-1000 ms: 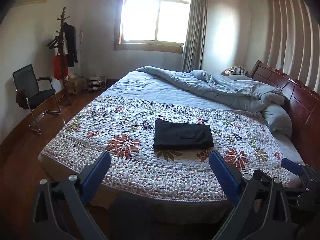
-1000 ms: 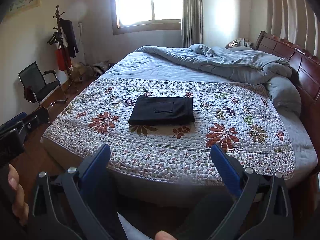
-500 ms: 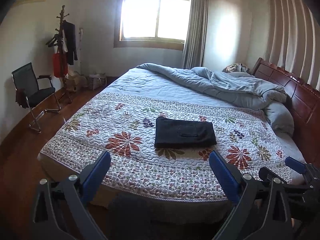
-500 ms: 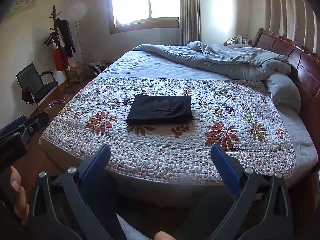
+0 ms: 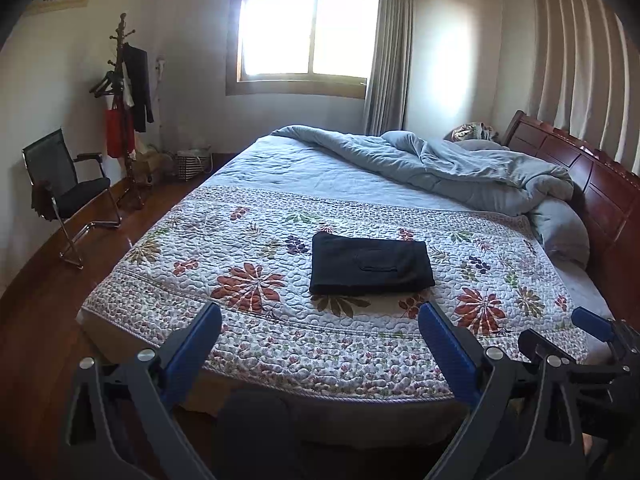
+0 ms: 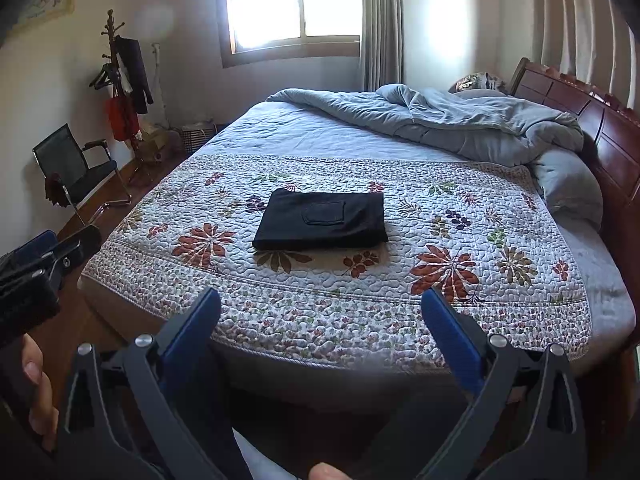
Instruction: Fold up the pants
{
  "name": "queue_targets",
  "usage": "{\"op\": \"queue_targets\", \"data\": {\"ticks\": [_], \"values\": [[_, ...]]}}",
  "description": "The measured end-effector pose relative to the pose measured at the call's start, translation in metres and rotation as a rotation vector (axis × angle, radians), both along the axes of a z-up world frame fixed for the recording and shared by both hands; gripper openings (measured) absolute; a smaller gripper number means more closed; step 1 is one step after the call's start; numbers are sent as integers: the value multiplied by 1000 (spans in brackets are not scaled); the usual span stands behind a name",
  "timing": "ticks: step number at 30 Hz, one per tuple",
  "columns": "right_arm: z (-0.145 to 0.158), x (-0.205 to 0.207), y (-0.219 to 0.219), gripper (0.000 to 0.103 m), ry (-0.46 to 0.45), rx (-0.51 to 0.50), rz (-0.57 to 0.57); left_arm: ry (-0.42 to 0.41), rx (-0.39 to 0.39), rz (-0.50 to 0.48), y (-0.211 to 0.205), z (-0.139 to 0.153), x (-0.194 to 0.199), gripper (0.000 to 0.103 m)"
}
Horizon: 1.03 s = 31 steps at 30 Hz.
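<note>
Black pants (image 5: 370, 264) (image 6: 322, 220) lie folded into a flat rectangle on the floral quilt (image 5: 248, 308) (image 6: 460, 312), a back pocket facing up. My left gripper (image 5: 320, 316) hangs open in front of the bed's near edge, well short of the pants, holding nothing. My right gripper (image 6: 322, 300) is likewise open and empty, at a similar distance. In the left wrist view the right gripper (image 5: 592, 328) shows at the right edge. The right wrist view catches the left gripper (image 6: 44, 256) at the left edge, with a hand (image 6: 36, 392) below it.
A rumpled blue duvet (image 5: 440, 164) and pillows fill the far right of the bed against a wooden headboard (image 5: 592, 184). A black chair (image 5: 64, 188) and a coat stand (image 5: 124, 108) stand on the wood floor at left. A window (image 5: 308, 24) is behind.
Both grippers have drawn back and up slightly from the bed; the pants sit a little lower and farther in each view. The pants have not moved.
</note>
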State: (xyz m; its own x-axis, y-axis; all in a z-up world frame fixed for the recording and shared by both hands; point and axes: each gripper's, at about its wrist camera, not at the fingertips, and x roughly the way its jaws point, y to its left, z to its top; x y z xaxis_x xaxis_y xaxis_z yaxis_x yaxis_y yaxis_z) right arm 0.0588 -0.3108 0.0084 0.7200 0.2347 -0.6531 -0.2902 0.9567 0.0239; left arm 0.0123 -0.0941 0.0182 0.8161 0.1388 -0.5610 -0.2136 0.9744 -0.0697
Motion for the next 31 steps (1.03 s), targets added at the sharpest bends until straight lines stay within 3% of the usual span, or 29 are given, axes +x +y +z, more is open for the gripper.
{"op": "queue_targets", "data": {"ticks": [31], "values": [[-3,-3,-8,100,-11,11,-11,17,-15,-22,-3,5,-4,99]]}}
